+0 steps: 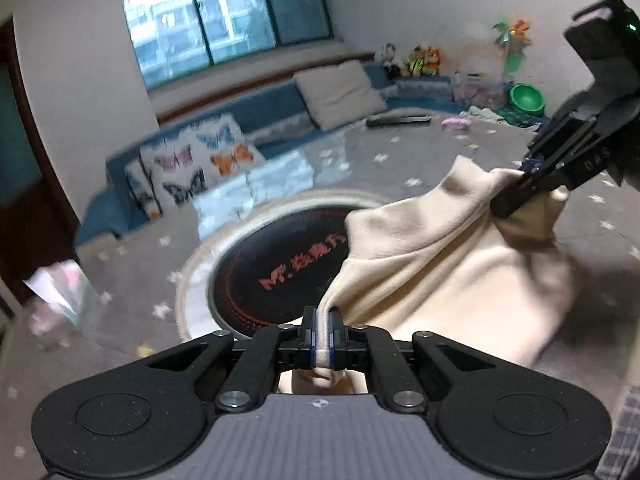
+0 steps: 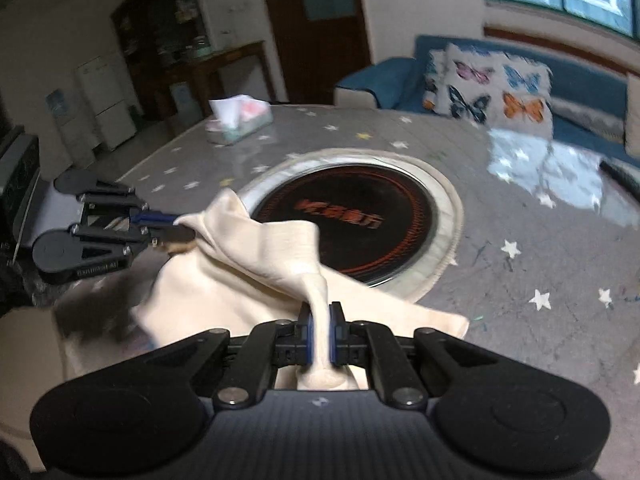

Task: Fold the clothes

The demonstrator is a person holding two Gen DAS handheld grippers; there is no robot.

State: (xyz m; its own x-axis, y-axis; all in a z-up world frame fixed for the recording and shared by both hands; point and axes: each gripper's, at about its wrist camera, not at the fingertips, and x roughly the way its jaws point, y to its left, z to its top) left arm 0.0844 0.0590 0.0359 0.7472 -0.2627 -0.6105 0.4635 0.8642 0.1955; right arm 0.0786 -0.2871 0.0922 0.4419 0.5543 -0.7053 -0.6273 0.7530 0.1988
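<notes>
Both grippers, left [image 1: 322, 334] and right [image 2: 320, 334], are clenching a cream garment [image 1: 432, 256] hanging above the grey table [image 2: 540, 240] (keeping held corners level and taut should help).

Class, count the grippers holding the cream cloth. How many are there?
2. The left gripper pinches one bunched edge of the cream cloth; the right gripper pinches another.

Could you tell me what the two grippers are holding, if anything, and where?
Both hold the cream garment: the left gripper and right gripper each pinch a bunched edge.
</notes>
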